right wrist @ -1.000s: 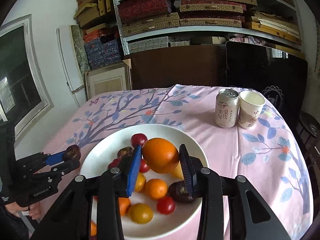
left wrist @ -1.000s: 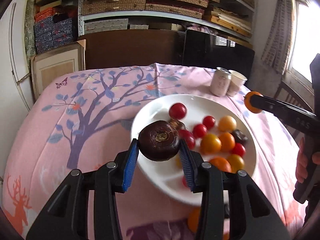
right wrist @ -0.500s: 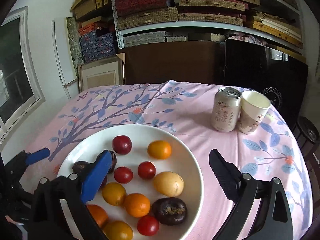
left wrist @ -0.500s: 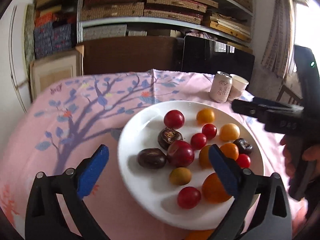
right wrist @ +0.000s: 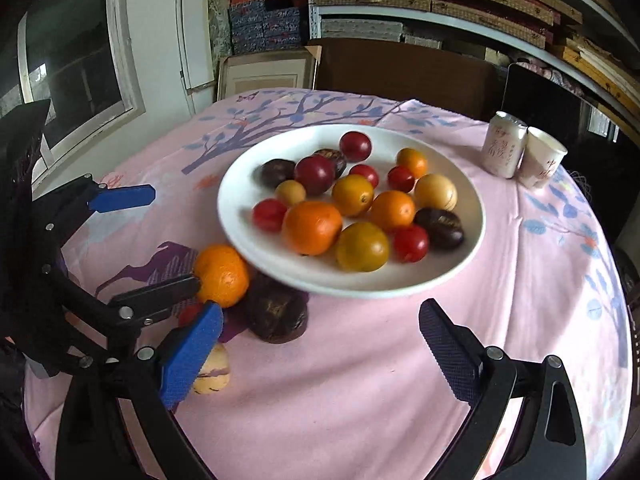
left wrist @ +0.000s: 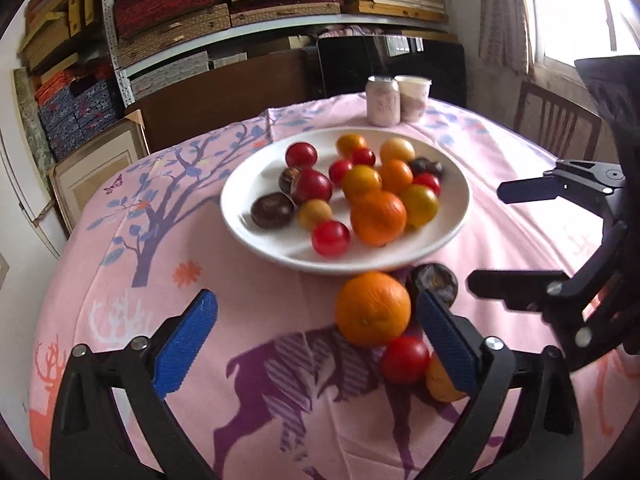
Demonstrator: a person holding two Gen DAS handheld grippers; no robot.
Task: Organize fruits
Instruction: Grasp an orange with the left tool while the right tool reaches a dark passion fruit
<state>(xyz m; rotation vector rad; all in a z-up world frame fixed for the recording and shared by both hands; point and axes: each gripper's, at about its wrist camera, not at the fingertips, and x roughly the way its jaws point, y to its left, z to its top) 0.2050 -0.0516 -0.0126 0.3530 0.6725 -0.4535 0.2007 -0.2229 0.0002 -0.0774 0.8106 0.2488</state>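
Both claws, left [left wrist: 316, 344] and right [right wrist: 320, 354], are spread wide and hold nothing, hovering over the pink-clothed surface [right wrist: 520, 280] at the near rim of the white plate [right wrist: 472, 216] heaped with fruit. An orange [left wrist: 373, 309], a dark fruit [left wrist: 434, 283] and a red tomato [left wrist: 405, 359] lie on the cloth just beside that rim, between the claws and the plate. A can [right wrist: 503, 145] and a paper cup [right wrist: 542, 157] stand touching, well beyond the plate.
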